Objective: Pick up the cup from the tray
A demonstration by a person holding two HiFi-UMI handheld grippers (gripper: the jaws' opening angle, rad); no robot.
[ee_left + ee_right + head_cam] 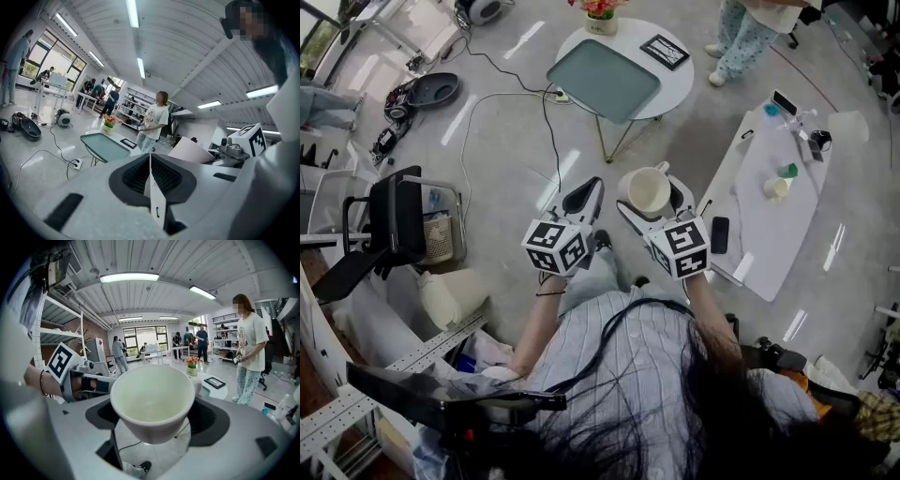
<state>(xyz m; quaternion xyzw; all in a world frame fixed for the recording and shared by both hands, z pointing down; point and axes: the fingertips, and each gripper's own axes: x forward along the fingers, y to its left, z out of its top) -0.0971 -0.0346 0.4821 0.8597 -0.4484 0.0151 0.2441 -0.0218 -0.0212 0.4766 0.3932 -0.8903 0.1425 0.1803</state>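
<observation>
Cup (649,190) is sitting between the 2 jaws of the right hand-held gripper (652,201), which is gripping it by the sides. The mouth of the cup is facing that gripper's camera. It is hanging in the air over the grey floor (506,141), well apart from the tray (603,80). In the right gripper view the cup (152,401) is looking white and empty inside, and its handle (199,388) is showing a little behind the rim on the right.

The left hand-held gripper (591,187) is hovering just beside the right one. Its 2 jaws are pressing together and are holding nothing.

The tray is lying on a round white desk (680,75), near a flower pot (600,11) and a dark flat thing (664,51). A person (745,37) in light patterned trousers is standing just beside this desk. A long white desk (769,216) is standing at the right, and a black phone (719,234) is lying near its edge.
</observation>
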